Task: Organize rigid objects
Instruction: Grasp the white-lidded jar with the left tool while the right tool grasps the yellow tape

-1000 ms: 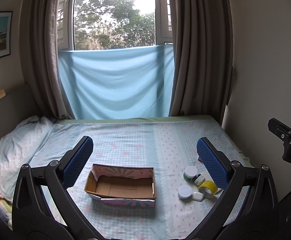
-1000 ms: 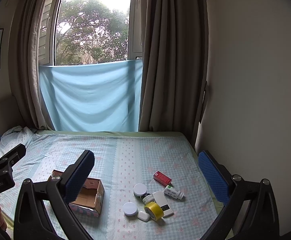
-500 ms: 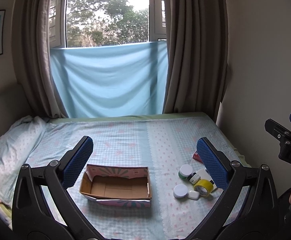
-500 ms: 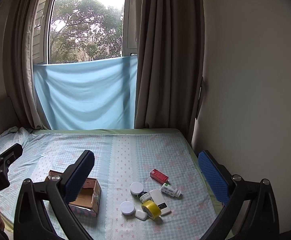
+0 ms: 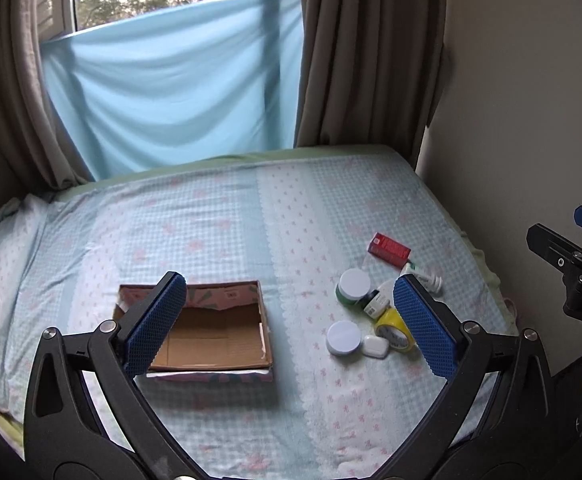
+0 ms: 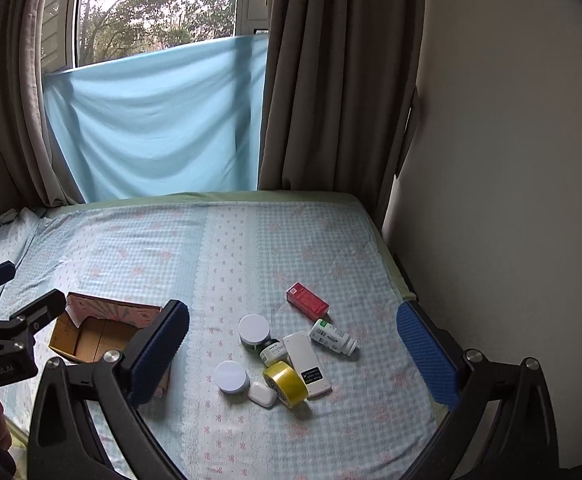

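Small rigid items clustered on the bed [image 6: 331,240], yellow tape roll [image 6: 285,382] touching the white remote [image 6: 306,362], red box [image 6: 307,300] apart behind, open cardboard box [image 5: 211,332] to their left, your left claw [image 5: 291,320] spread wide holding nothing, your right claw [image 6: 291,348] likewise

Both blue-padded jaws of the right gripper [image 6: 291,346] are spread wide, nothing between them, hanging above the checked blue bedsheet [image 6: 227,248]. Just ahead sits a cluster: roll of yellow tape [image 6: 285,383], small white earbud case [image 6: 261,394] touching it, two white-lidded round jars [image 6: 232,377] [image 6: 254,331], flat white remote [image 6: 306,363], white pill bottle on its side [image 6: 333,337], red rectangular carton [image 6: 307,300] further out. Off past the left finger there's an open cardboard box [image 6: 103,334], and the other black gripper [image 6: 7,330] pokes in at the left edge.
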